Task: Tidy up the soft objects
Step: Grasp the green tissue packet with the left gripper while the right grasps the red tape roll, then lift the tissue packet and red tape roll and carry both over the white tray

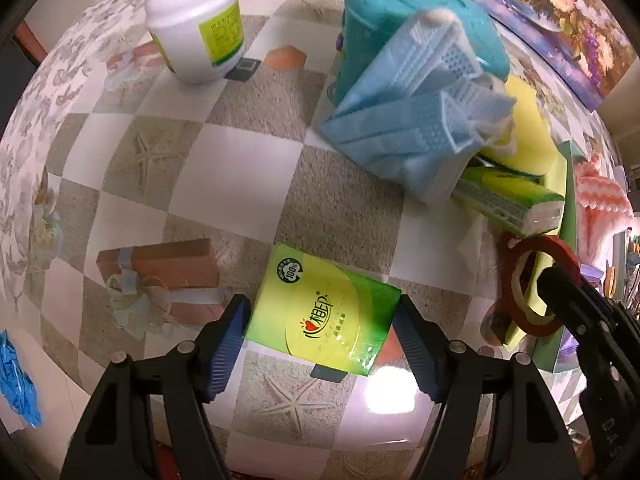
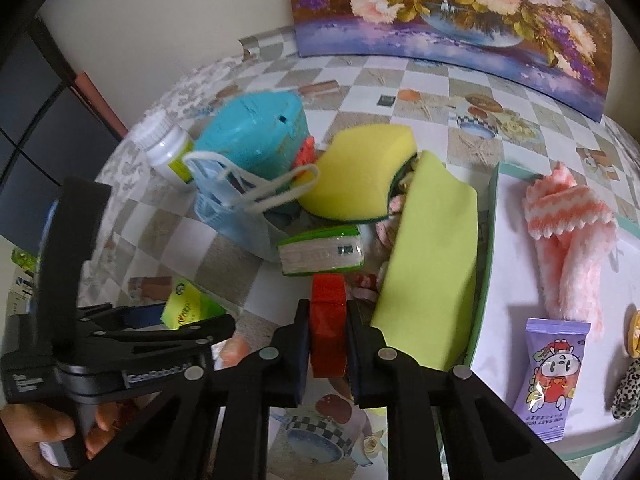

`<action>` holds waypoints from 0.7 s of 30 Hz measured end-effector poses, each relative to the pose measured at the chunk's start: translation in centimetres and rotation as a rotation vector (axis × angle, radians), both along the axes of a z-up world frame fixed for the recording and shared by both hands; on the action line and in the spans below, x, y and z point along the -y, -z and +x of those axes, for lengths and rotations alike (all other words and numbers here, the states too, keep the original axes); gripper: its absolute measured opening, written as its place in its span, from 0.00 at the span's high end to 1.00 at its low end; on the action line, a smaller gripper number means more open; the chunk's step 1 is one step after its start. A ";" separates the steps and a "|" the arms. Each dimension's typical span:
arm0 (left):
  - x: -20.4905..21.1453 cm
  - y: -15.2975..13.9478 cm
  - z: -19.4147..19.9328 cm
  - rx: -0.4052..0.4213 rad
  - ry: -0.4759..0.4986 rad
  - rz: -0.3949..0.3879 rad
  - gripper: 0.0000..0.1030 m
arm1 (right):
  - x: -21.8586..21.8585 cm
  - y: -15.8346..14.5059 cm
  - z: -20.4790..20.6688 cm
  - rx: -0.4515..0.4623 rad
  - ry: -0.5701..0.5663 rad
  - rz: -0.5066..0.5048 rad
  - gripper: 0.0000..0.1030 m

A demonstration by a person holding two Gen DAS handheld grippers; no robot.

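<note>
My left gripper [image 1: 320, 344] points straight down at the checkered tablecloth, and its blue pads [image 1: 228, 344] press both sides of a green and yellow tissue pack [image 1: 324, 312] lying flat. My right gripper [image 2: 328, 314] is shut on a red tape roll [image 2: 328, 320] standing on edge, also visible in the left wrist view as a red tape roll [image 1: 536, 284]. Behind it lies a pile: blue face masks [image 2: 236, 208], a yellow sponge [image 2: 360, 168], a second tissue pack [image 2: 320, 252] and a yellow-green cloth [image 2: 432, 260].
A teal container [image 1: 400, 12] and a white bottle [image 1: 196, 20] stand at the back. On the right, a tray [image 2: 520, 280] holds a pink striped cloth [image 2: 568, 240] and a purple packet [image 2: 552, 376]. A blue glove [image 1: 16, 376] lies at the left edge.
</note>
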State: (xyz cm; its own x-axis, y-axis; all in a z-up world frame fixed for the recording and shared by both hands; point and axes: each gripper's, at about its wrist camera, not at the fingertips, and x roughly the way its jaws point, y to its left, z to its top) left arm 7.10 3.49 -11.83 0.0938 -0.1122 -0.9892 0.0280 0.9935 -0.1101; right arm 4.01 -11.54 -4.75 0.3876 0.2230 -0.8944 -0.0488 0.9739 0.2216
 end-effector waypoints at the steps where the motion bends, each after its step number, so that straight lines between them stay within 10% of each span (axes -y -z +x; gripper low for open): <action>1: -0.1 -0.3 0.0 0.012 -0.003 0.001 0.29 | 0.1 -0.2 0.0 0.005 0.002 0.006 0.84; 21: 1.3 -10.3 -1.8 0.282 0.001 0.027 0.29 | 4.7 -3.6 -1.9 0.110 0.150 0.126 0.84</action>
State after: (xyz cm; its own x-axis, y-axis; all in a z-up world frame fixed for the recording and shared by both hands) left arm 5.26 2.16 -1.55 0.3655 -0.0865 -0.9268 0.0549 0.9959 -0.0713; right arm 2.07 -16.19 -1.17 0.5186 0.2626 -0.8137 0.0636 0.9372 0.3430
